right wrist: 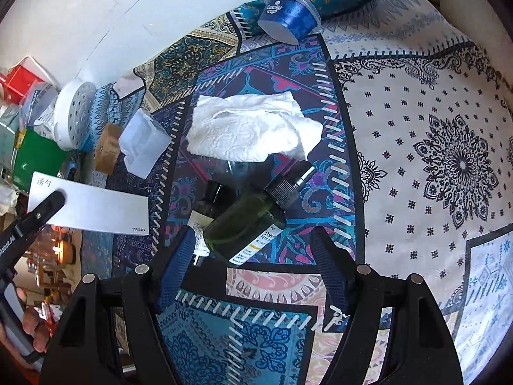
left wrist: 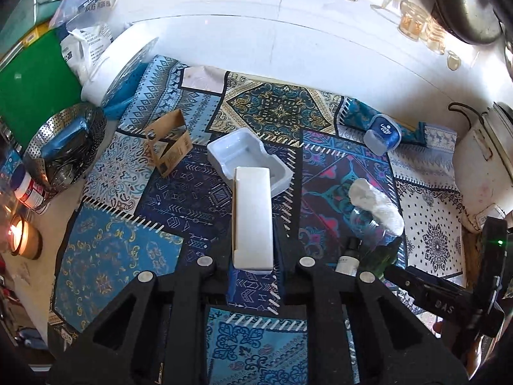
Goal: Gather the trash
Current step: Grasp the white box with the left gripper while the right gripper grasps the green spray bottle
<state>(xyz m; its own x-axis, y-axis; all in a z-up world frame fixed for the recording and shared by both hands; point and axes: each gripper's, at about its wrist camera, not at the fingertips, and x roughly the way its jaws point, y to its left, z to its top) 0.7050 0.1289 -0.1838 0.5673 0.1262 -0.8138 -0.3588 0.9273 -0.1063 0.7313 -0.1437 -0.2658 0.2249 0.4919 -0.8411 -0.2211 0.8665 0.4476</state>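
- The left gripper (left wrist: pixel 253 224) was seen clamped on a white carton (left wrist: pixel 253 218), held lengthwise between its fingers above the patterned cloth (left wrist: pixel 121 250); in the right wrist view the carton's (right wrist: pixel 93 207) side bore "TFOOD" at one corner and two handwritten characters at the other.
- The right gripper (right wrist: pixel 253 256) was held with its jaws apart and nothing between the pads, above a green bottle (right wrist: pixel 247 224) lying on its side; its label was printed partly in small text that could not be read clearly.
- A smaller dark bottle (right wrist: pixel 208 205) was found touching the green one, and a crumpled white paper towel (right wrist: pixel 253 128) lay just beyond both, over a clear plastic item.
- A white plastic tray (left wrist: pixel 253 157) was seen past the carton, with a bent brown card sleeve (left wrist: pixel 170 144) beside it.
- A blue cup (right wrist: pixel 288 12) marked "Lucky cup" lay tipped near the cloth's far edge.
- Only the left wrist view showed a lit candle (left wrist: pixel 19 237) at the cloth's left edge, a steel steamer basket (left wrist: pixel 64 147) and gold glasses (left wrist: pixel 413 22) by the far wall.
- Only the right wrist view showed a hand (right wrist: pixel 29 330) on the left gripper's handle.
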